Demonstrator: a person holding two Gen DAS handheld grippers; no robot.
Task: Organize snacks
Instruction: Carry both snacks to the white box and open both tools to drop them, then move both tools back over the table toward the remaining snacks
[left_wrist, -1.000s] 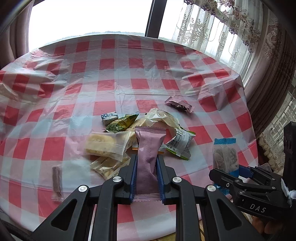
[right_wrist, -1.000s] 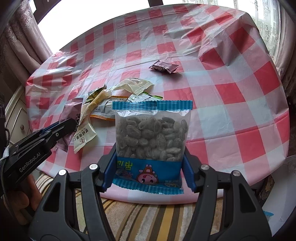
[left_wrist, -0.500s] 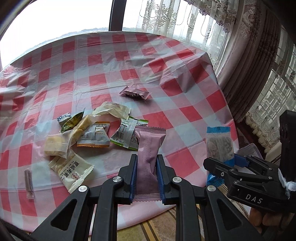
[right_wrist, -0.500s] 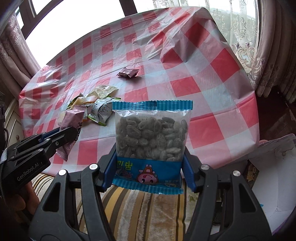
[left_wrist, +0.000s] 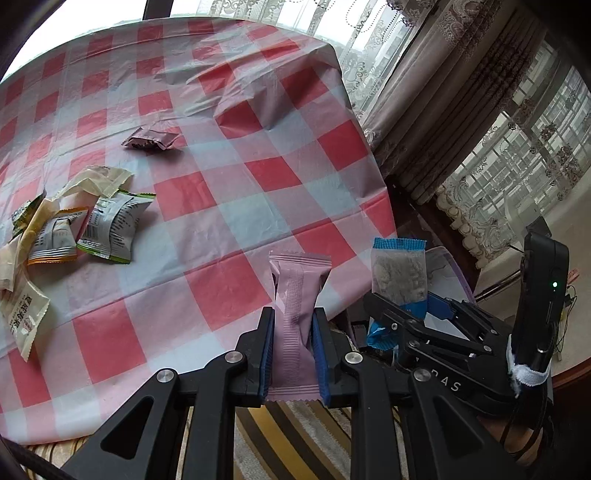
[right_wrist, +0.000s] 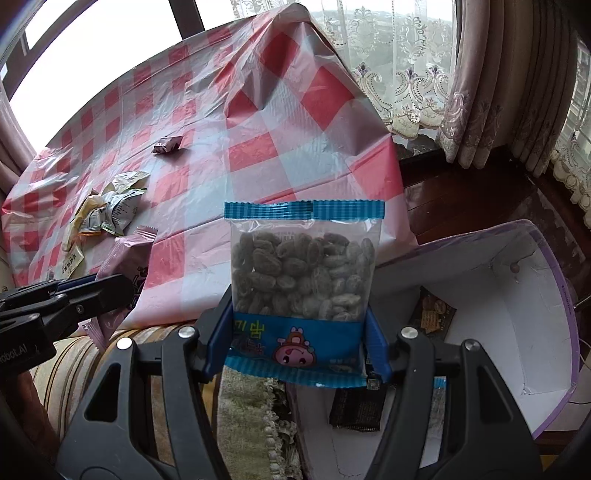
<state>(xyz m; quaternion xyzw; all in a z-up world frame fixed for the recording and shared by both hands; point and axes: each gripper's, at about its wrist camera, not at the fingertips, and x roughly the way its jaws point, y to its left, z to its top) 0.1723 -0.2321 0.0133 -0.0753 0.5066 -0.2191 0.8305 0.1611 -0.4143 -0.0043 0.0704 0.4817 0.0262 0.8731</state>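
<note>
Grippers both loaded: left gripper (left_wrist: 293, 354) clamps a pink foil snack bar (left_wrist: 295, 314), right gripper (right_wrist: 301, 341) pinches a clear blue-trimmed bag of dark candied fruit (right_wrist: 301, 273), both off the checked tablecloth (left_wrist: 229, 192), seemingly bound for the white open box (right_wrist: 517, 332) beside the table.

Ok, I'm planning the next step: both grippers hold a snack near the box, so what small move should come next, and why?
Probably carry the right gripper on over the white box and lower it. It is shut on the blue bag of dried fruit, which hangs at the box's near edge, and dark packets already lie inside. The left gripper, shut on the pink bar, could follow.
</note>
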